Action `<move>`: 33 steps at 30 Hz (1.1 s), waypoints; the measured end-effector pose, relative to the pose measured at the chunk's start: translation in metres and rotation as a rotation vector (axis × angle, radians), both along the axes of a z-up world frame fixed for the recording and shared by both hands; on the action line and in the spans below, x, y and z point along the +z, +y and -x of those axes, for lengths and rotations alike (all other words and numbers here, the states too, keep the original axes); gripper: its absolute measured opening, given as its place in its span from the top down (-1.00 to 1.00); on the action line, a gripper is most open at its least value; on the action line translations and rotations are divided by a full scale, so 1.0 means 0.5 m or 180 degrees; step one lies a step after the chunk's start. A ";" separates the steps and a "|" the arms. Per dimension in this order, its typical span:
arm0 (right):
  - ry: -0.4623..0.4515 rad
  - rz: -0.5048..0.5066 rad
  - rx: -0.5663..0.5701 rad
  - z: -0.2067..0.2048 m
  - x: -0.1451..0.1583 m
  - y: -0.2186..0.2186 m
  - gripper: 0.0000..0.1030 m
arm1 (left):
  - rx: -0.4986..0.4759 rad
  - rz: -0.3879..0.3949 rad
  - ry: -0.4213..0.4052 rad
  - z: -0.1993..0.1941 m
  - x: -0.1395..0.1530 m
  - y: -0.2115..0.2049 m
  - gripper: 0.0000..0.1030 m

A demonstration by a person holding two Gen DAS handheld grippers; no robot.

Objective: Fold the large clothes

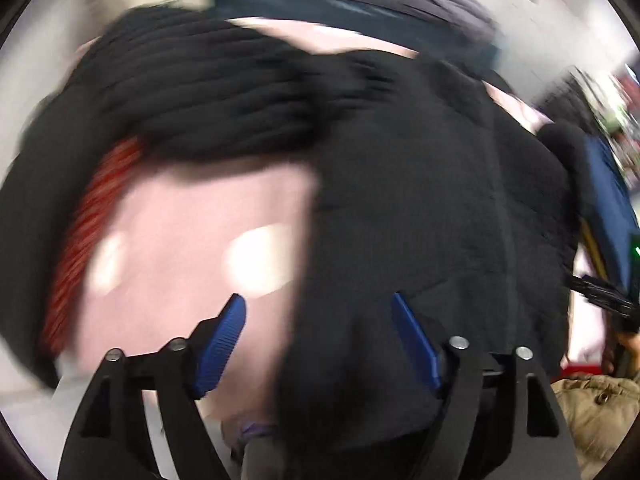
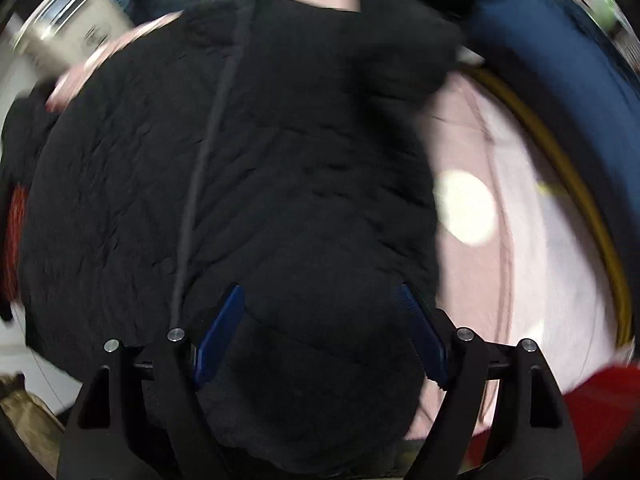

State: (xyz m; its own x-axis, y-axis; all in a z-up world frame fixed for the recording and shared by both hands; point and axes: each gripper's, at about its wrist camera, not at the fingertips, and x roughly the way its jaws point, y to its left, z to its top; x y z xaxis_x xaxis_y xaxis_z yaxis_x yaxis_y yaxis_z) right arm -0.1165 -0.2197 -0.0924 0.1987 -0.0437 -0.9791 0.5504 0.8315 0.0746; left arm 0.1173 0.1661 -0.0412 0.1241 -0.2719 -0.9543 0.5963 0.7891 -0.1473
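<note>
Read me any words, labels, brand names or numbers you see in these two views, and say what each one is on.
None can be read.
Black garment: no print or label shows.
Pink cloth: only pale blobs, no letters.
Beige box at the top left of the right view: dark marks, too blurred to read.
Shelf clutter at the far right of the left view: too blurred to read.

light: bright, overhead glare spots | blur: heavy motion | edges: fisheye-warped

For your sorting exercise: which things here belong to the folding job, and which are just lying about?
Job: black garment; left gripper, open; right gripper, open; pink cloth under it.
Lying about: khaki garment; blue item; red item.
</note>
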 end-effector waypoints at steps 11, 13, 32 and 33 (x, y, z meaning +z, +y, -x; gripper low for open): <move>0.0629 -0.0395 0.0280 0.062 -0.184 0.043 -0.76 | -0.0266 -0.0687 0.0555 0.021 -0.283 -0.112 -0.61; 0.0609 -0.0331 0.0377 0.067 -0.175 0.050 -0.77 | -0.0327 -0.0746 0.0558 0.022 -0.279 -0.127 -0.61; -0.0488 0.0262 -0.0393 -0.069 0.177 -0.223 -0.78 | -0.0215 -0.0619 0.0142 -0.024 -0.123 -0.335 -0.73; -0.0508 0.0282 -0.0532 -0.072 0.186 -0.260 -0.78 | -0.0219 -0.0621 0.0126 -0.017 -0.120 -0.343 -0.73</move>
